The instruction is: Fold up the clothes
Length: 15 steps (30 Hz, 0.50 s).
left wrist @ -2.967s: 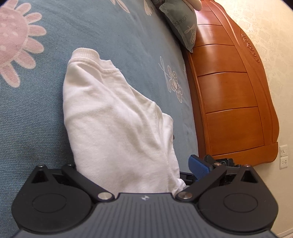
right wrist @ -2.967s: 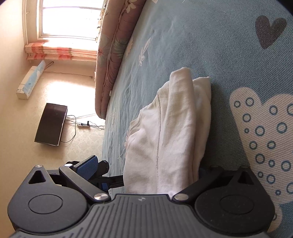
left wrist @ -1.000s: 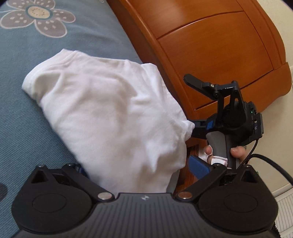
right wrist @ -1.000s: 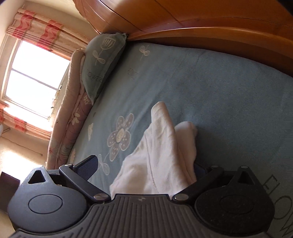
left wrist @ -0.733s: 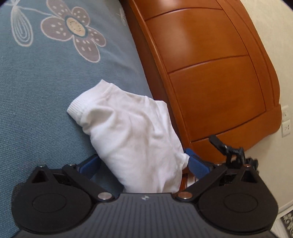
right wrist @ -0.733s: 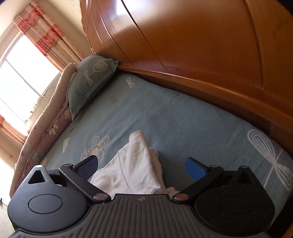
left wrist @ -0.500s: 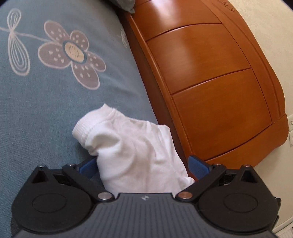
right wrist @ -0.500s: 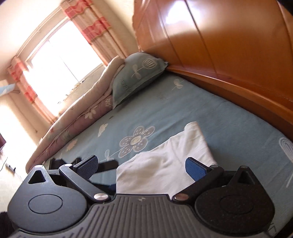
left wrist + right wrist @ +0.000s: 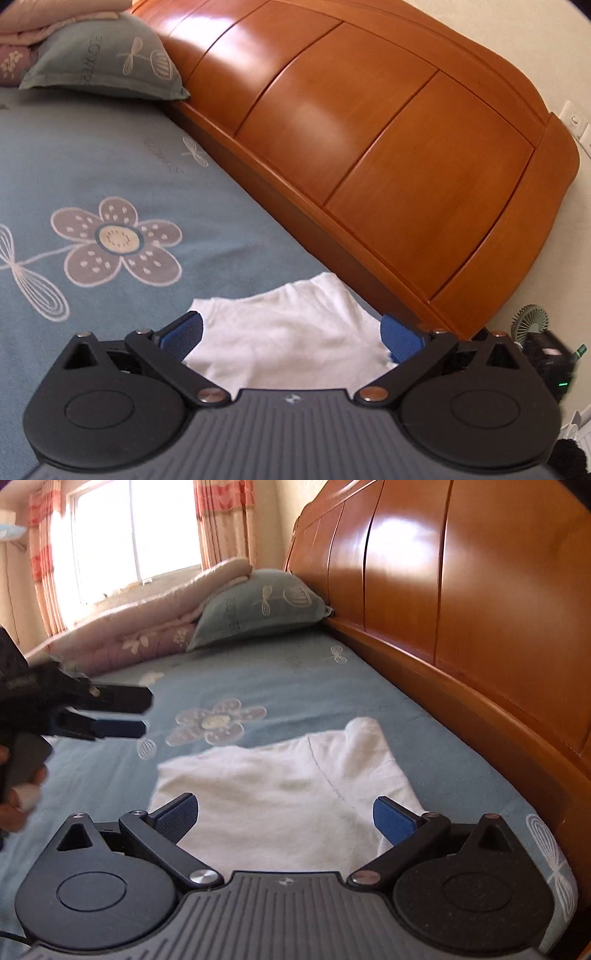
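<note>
- Two hand-held grippers, the left hand-held gripper and the right hand-held gripper, are spread wide and hold nothing.
- White shirt lies folded on the bed, beside the headboard, right under the right one.

The right gripper is spread wide, its blue pads apart and holding nothing. Straight ahead of it, between the fingers, a folded white shirt lies flat on the blue flowered bedsheet. To its right runs the wooden headboard. Further ahead a pillow leans by a rolled quilt under the window. To its left, the left gripper hangs above the sheet, blurred, with a hand on its grip.
</note>
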Each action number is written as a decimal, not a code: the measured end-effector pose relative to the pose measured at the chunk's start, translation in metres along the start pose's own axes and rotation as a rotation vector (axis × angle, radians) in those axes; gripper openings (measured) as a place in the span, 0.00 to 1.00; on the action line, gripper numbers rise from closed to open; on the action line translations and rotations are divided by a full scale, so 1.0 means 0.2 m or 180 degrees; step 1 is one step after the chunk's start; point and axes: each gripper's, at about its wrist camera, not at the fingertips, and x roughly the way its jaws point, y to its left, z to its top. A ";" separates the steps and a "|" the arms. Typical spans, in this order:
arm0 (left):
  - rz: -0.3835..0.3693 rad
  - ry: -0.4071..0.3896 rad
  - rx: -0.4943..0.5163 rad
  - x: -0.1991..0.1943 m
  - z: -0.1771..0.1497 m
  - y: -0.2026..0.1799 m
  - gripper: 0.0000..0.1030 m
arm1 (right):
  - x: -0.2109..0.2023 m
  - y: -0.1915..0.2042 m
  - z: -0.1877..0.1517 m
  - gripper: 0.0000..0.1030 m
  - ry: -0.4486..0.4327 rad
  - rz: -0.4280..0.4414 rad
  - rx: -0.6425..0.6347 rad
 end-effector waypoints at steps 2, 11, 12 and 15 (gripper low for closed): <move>0.0111 0.0133 0.0054 -0.01 -0.03 0.01 0.99 | 0.11 -0.02 -0.07 1.00 0.0185 -0.0142 -0.0162; 0.0763 0.0617 0.0518 -0.23 -0.22 0.16 0.99 | 0.03 0.15 0.14 1.00 -0.0180 0.0074 -0.0361; 0.0792 0.0643 0.0507 -0.25 -0.24 0.17 0.99 | 0.06 0.18 0.17 1.00 -0.0219 0.0096 -0.0396; 0.0816 0.0712 0.0461 -0.33 -0.28 0.20 0.99 | 0.19 0.24 0.25 1.00 -0.0155 0.0135 -0.0377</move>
